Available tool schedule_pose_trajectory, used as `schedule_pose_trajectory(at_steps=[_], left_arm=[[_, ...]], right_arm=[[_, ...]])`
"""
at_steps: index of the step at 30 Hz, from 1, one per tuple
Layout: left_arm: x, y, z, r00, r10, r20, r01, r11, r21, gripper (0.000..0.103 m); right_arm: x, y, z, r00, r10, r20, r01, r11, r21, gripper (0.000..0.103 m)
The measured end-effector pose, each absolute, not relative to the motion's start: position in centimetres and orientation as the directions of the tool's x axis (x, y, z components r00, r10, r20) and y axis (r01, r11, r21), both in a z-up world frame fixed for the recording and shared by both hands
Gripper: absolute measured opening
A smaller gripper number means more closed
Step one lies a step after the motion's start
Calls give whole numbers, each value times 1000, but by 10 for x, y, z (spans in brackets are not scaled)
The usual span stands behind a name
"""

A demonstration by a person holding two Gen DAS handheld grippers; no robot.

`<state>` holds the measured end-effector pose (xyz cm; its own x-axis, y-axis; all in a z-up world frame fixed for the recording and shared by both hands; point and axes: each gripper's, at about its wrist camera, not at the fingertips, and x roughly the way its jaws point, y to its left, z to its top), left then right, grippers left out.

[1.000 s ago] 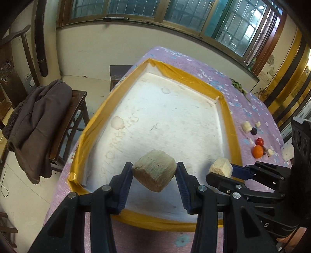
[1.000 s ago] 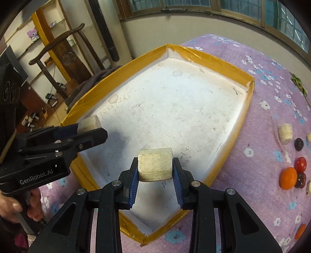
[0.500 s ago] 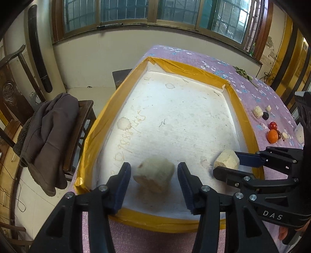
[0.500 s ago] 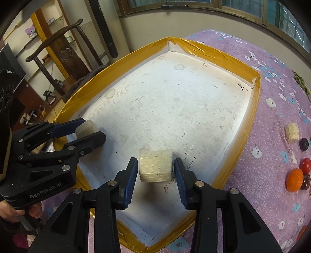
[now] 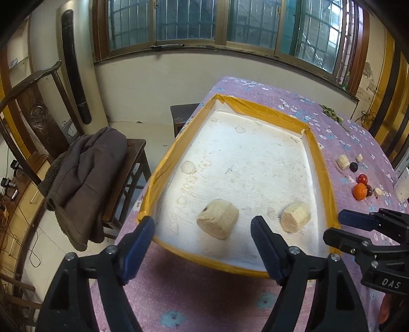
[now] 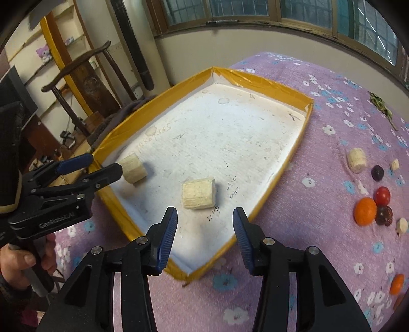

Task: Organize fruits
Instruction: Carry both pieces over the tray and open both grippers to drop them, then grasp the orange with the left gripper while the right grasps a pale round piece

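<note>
- Inside the yellow-taped white foam tray (image 5: 317, 163), two pale cylindrical sugarcane-like chunks (image 5: 218, 218) (image 5: 295, 216) lie apart, released.
- Left gripper (image 5: 203, 238) and right gripper (image 6: 203, 233) jaws are opening, empty.
- Risk: round chunks could roll; remaining fruits (image 6: 365, 211) wait outside.

Daylight enters through the barred windows (image 5: 194, 23) behind the far edge of the desk (image 6: 319, 107); illumination is moderate and cool. The panes are bright without heavy glare. Soft shadows fall toward the near edge beneath both tongs. Fisheye distortion bends the window frames, and dark vignetting fills all corners. Focus is sharp centrally, softening slightly at the periphery.
</note>
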<state>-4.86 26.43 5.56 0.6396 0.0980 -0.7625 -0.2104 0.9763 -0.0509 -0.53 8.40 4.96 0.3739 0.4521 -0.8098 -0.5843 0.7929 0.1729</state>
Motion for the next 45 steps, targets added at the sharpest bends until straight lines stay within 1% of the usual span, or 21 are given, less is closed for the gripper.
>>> schedule_pose_trajectory(at_steps=[2,5,7,10,12,15,22,27,31,35,38,40,45], left_arm=[[-51,256,59,646,98,-757,-206,977,-49,86],[-53,238,62,652,89,-753,-186,982,-45,89],[-52,225,64,651,77,-755,-165,985,-42,90],[-51,200,66,650,48,-759,-121,992,-42,90],[-50,181,67,649,25,-761,-87,995,-41,93],[-49,153,67,641,1,-767,-34,999,-28,94],[-47,91,61,603,-55,-796,76,997,-11,94],[-44,57,56,570,-73,-818,131,991,2,94],[-37,40,55,552,-85,-829,160,987,5,94],[-14,28,59,534,-101,-839,173,985,-9,94],[5,21,61,522,-109,-846,161,987,-27,94],[13,18,59,514,-120,-850,164,986,-40,94],[28,13,53,509,-99,-855,171,985,-12,94]], right_arm=[[-12,75,56,397,445,-803,-575,802,160,56],[-21,56,63,423,451,-786,-561,812,164,62],[-25,44,64,436,445,-782,-545,822,164,64],[-32,18,63,454,426,-783,-512,844,163,65],[-34,3,62,463,417,-782,-488,856,167,67],[-38,-29,58,481,392,-784,-434,884,176,68],[-46,-110,51,536,292,-792,-272,948,165,69],[-43,-154,51,563,232,-793,-193,970,147,69],[-29,-181,52,588,218,-779,-162,975,151,69],[-7,-188,57,594,251,-764,-178,968,179,69],[18,-189,58,610,231,-758,-181,972,150,69],[39,-190,56,608,220,-763,-173,974,143,69],[82,-191,38,560,223,-798,-189,972,138,69]])
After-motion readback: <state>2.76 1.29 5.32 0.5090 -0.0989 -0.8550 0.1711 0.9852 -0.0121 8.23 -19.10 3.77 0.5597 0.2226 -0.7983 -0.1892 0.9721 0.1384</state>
